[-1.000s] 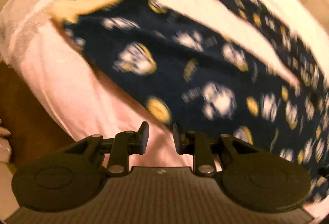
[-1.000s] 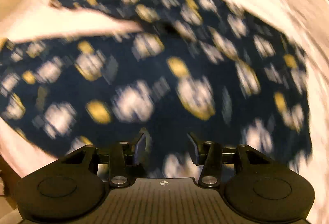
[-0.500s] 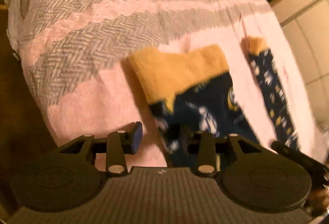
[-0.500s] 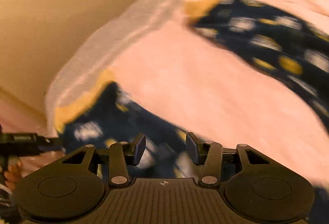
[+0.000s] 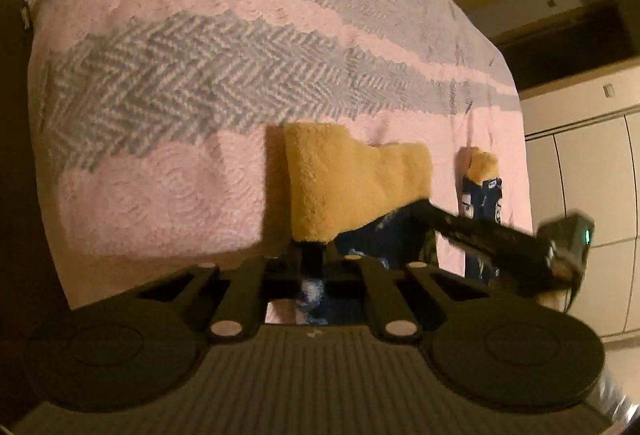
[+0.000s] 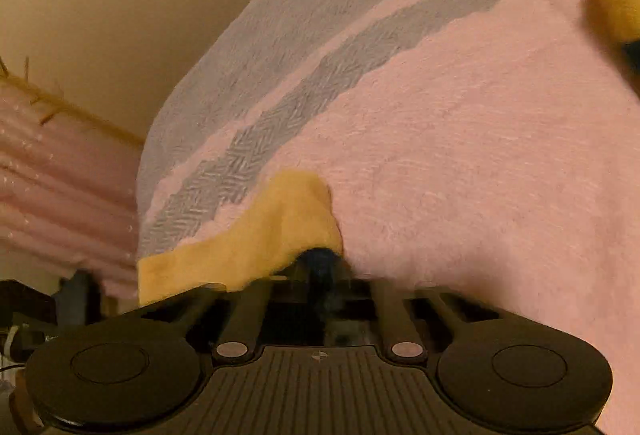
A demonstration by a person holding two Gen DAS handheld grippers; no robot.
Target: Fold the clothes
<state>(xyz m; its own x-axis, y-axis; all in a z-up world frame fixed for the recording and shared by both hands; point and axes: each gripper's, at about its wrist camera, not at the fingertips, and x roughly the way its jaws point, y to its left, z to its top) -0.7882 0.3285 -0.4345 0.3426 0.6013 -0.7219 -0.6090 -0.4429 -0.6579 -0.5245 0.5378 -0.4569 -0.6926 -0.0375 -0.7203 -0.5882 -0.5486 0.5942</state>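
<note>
Navy patterned pyjama trousers (image 5: 384, 235) with yellow cuffs lie on a pink and grey blanket (image 5: 160, 195). My left gripper (image 5: 310, 255) is closing, its jaws pinched together on the lower left corner of the near yellow cuff (image 5: 352, 187), which stands lifted off the blanket. From the right, my right gripper (image 5: 420, 205) reaches to the same cuff's other corner. In the right wrist view the right gripper (image 6: 320, 261) is closing, with the bunched cuff (image 6: 256, 247) and navy cloth between its jaws. The second leg's cuff (image 5: 484, 165) lies further right.
The blanket (image 6: 480, 155) drops over the bed's edge at left. Pale wardrobe doors (image 5: 580, 175) stand beyond the bed on the right. A plain wall (image 6: 120, 15) and a pink ribbed cover (image 6: 48, 171) lie past the bed's end.
Both grippers swept from over the patterned leg to its yellow cuff end and closed there. The cuff, flat half a second ago, now stands raised between them.
</note>
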